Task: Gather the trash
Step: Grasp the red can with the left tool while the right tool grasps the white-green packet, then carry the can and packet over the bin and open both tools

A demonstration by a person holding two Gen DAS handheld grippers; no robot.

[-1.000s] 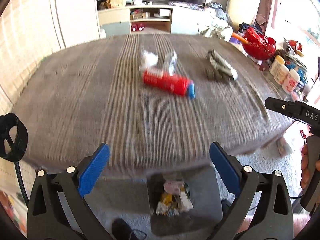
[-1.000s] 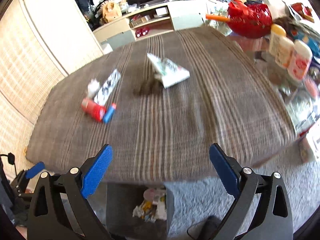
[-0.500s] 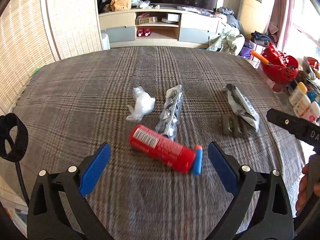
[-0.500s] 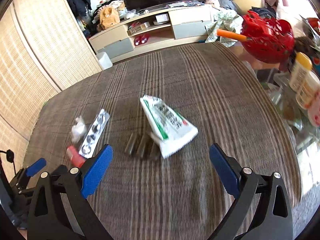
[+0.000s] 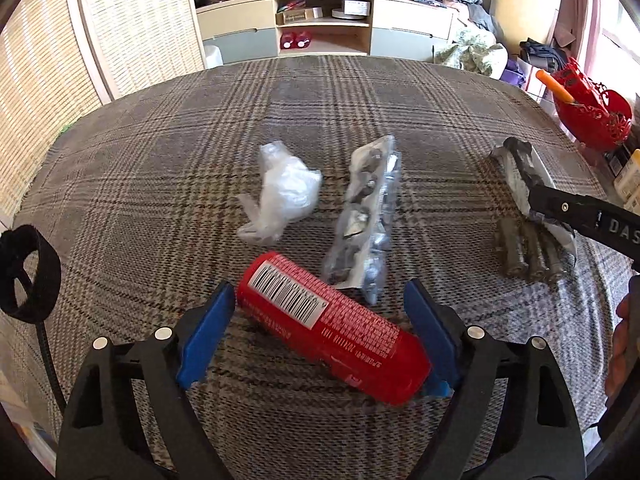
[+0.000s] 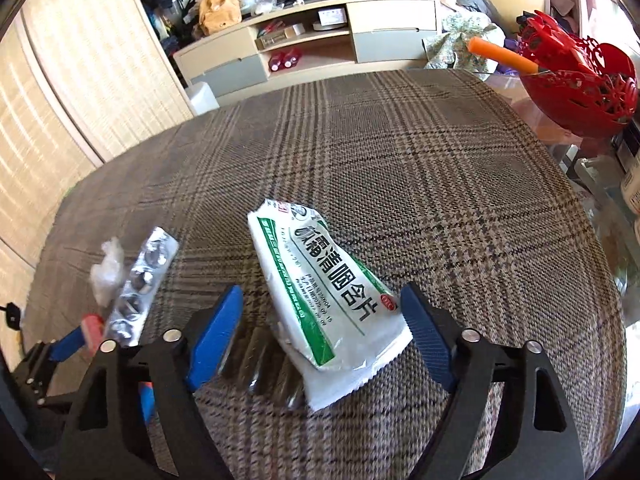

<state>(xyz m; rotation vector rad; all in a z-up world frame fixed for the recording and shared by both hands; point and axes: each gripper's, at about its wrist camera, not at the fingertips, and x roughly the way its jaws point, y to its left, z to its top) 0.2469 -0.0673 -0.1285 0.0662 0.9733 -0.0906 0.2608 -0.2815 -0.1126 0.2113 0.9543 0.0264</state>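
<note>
Plaid brown cloth (image 5: pixel 360 120) covers the table where the trash lies. On it, the left gripper (image 5: pixel 320 336) is spread wide, its blue pads either side of a red tube (image 5: pixel 332 332) lying on its side, not yet pinching it. Just beyond sit a crumpled clear wrapper (image 5: pixel 284 192) and a foil blister pack (image 5: pixel 368 216). The right gripper (image 6: pixel 320 336), also spread, brackets a white-and-green sachet (image 6: pixel 328 296).

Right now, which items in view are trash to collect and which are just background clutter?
Trash on the plaid table:
- red tube, between the open left gripper fingers
- white-green packet, between the open right gripper fingers
- crumpled clear plastic
- foil blister pack
- dark ribbed pieces

Lying about:
- red basket
- TV cabinet
</note>
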